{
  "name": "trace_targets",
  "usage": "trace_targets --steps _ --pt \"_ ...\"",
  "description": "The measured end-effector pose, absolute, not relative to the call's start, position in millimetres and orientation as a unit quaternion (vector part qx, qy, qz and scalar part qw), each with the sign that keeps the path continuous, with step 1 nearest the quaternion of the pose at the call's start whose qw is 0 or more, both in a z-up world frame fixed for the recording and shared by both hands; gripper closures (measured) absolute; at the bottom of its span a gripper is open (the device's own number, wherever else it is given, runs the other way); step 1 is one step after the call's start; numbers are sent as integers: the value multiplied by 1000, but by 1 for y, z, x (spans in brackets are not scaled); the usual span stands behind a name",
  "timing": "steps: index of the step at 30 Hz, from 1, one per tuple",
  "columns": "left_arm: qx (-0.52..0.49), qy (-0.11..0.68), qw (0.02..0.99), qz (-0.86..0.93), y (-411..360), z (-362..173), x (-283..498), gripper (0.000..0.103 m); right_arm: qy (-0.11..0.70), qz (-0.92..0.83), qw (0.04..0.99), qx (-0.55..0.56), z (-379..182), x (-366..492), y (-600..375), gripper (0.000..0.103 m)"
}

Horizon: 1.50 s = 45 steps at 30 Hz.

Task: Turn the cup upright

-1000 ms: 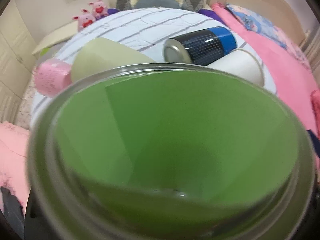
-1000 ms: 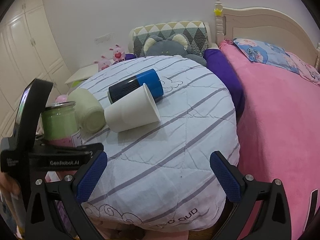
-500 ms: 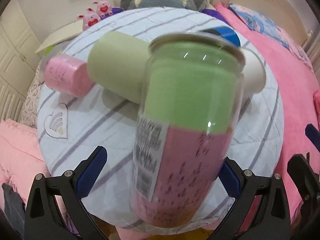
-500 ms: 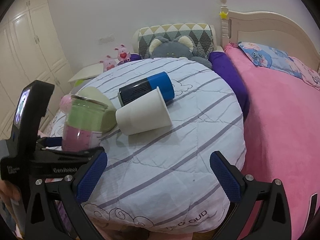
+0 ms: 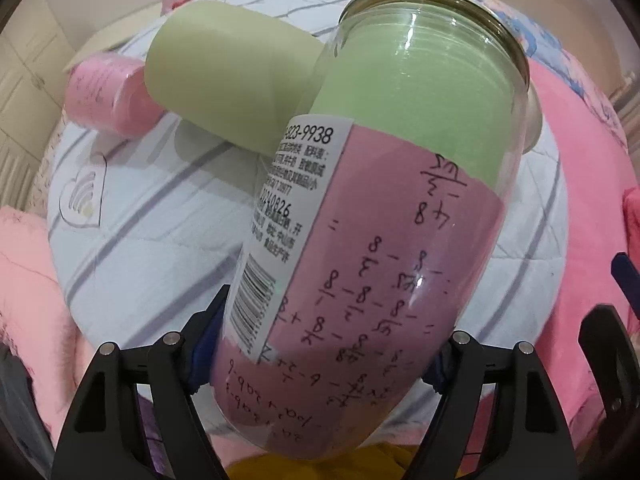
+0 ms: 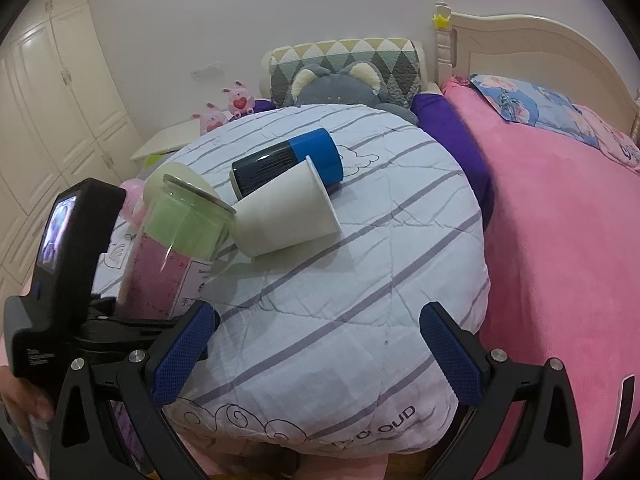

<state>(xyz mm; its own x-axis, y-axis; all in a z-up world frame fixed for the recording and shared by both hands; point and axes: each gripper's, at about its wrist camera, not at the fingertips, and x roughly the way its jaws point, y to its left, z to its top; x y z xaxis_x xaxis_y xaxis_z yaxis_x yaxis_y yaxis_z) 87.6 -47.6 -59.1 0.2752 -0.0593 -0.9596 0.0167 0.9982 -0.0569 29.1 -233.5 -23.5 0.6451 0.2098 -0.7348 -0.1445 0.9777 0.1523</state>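
My left gripper (image 5: 320,356) is shut on a clear glass cup (image 5: 384,200) lined with green and pink paper. It grips the cup near its base. The cup tilts mouth up and to the right, above the left edge of the round striped table (image 6: 340,320). The same cup shows in the right wrist view (image 6: 176,240), held by the left gripper's black body (image 6: 72,280). My right gripper (image 6: 316,356) is open and empty over the table's front edge.
On the table lie a pale green cup (image 5: 228,80), a pink cup (image 5: 108,96), a white paper cup (image 6: 288,212) and a blue-and-black cup (image 6: 288,164), all on their sides. A pink bed (image 6: 560,240) is on the right. Plush toys (image 6: 336,84) sit behind.
The left gripper has turned the glass cup from mouth facing its camera to mouth up, and moved it toward the table. The right gripper drifted slightly and stays open.
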Motion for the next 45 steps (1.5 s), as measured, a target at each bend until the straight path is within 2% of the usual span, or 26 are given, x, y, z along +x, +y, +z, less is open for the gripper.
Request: trace_targets --steps 4,5,6,7,8,27,37,45 --pt "-20 604 796 -32 -51 -53 79 23 406 94 908 42 -20 29 -235 0" --pt "-17 599 800 -38 -52 -51 78 19 405 93 908 42 -19 30 -235 0" --pt "-12 589 807 -46 -54 -48 77 7 405 92 909 43 -18 30 -235 0" --pt "-9 581 812 -49 -56 -46 76 1 404 93 909 44 -18 30 -235 0" --pt "-4 573 818 -49 -57 -43 75 0 404 93 909 44 -17 31 -235 0" --pt "81 524 843 -94 -70 -20 69 0 399 39 913 78 -9 21 -246 0" --pt "137 479 856 -139 -40 13 64 0 410 32 905 112 -10 23 -232 0" --pt "178 465 846 -191 -10 17 80 0 429 25 889 159 -19 27 -203 0"
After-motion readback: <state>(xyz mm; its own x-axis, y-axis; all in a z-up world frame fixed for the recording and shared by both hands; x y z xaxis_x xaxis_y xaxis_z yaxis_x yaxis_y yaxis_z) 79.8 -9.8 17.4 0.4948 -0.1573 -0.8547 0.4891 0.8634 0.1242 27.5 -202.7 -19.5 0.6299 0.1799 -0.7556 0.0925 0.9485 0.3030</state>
